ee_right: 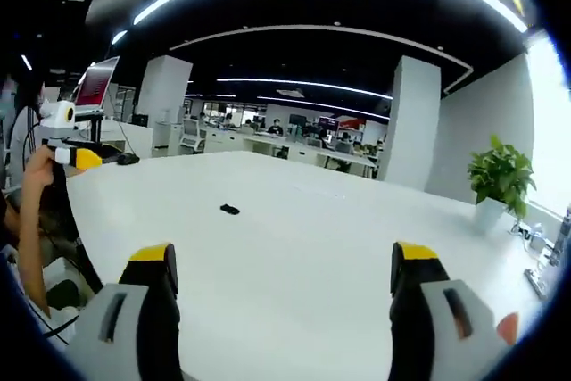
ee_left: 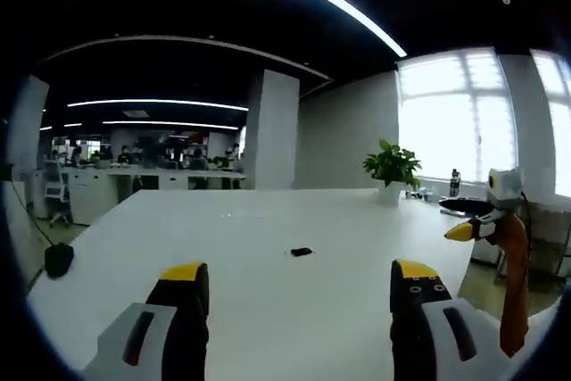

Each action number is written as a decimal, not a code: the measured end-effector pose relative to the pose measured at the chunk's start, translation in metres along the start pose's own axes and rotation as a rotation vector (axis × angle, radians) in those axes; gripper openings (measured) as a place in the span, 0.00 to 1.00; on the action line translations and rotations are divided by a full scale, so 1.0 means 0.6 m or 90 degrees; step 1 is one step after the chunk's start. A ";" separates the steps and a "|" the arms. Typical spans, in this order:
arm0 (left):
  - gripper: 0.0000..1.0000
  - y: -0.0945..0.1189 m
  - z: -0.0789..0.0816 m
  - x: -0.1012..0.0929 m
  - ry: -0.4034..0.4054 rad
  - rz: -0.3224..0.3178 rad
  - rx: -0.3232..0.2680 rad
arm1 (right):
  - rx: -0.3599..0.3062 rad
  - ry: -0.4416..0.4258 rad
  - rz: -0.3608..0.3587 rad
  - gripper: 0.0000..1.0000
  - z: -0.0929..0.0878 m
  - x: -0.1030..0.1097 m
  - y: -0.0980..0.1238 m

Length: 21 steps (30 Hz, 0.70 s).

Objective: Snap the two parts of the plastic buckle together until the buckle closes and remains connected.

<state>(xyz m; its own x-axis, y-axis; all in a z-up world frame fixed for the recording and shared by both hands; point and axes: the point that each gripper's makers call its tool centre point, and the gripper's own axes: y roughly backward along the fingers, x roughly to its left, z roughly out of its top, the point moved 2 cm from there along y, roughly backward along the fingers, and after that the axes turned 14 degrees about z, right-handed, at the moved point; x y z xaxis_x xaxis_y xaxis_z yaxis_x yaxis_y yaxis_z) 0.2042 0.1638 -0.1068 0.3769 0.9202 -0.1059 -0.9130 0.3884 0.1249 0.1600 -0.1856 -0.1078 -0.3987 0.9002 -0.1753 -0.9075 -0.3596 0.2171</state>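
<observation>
Buckle (ee_left: 302, 252) on white table (ee_left: 268, 220)

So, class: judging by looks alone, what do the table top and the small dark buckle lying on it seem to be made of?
Table top: probably laminate or a coated board, smooth and matt white, with only soft reflections of the ceiling lights. Buckle: a small black piece lying on the table; plastic is plausible, but it is too small here to judge its finish.

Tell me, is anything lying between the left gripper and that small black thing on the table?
No. Bare white table separates the left gripper from the buckle, in the left gripper view.
</observation>
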 end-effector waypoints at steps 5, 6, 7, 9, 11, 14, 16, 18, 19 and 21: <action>0.86 0.009 0.000 0.002 0.002 0.017 -0.013 | -0.017 -0.040 -0.065 1.00 -0.011 -0.019 0.016; 0.86 0.010 -0.003 0.005 0.002 0.027 -0.012 | -0.016 -0.053 -0.081 1.00 -0.017 -0.023 0.019; 0.86 0.011 -0.008 0.011 0.002 0.038 -0.007 | -0.011 -0.068 -0.098 1.00 -0.024 -0.028 0.023; 0.86 0.010 -0.018 0.026 0.004 0.064 0.006 | 0.009 -0.069 -0.131 1.00 -0.036 -0.037 0.030; 0.87 0.011 -0.027 0.039 0.013 0.085 0.017 | 0.018 -0.069 -0.151 1.00 -0.044 -0.041 0.034; 0.88 0.014 -0.031 0.054 0.031 0.108 0.012 | 0.020 -0.072 -0.156 1.00 -0.050 -0.042 0.034; 0.87 0.019 -0.033 0.058 0.037 0.117 0.005 | 0.021 -0.074 -0.152 1.00 -0.053 -0.039 0.030; 0.88 0.024 -0.033 0.060 0.044 0.124 -0.004 | 0.030 -0.069 -0.139 1.00 -0.056 -0.032 0.023; 0.88 0.026 -0.033 0.061 0.046 0.126 -0.007 | 0.031 -0.069 -0.135 1.00 -0.057 -0.030 0.021; 0.90 0.030 -0.031 0.068 0.057 0.141 -0.020 | 0.032 -0.067 -0.126 1.00 -0.057 -0.026 0.018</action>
<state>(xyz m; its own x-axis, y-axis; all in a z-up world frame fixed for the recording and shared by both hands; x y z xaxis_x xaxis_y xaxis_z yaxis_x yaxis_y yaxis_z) 0.2004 0.2073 -0.1273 0.1521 0.9741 -0.1670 -0.9770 0.1738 0.1239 0.1518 -0.2121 -0.1357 -0.1949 0.9737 -0.1180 -0.9578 -0.1630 0.2369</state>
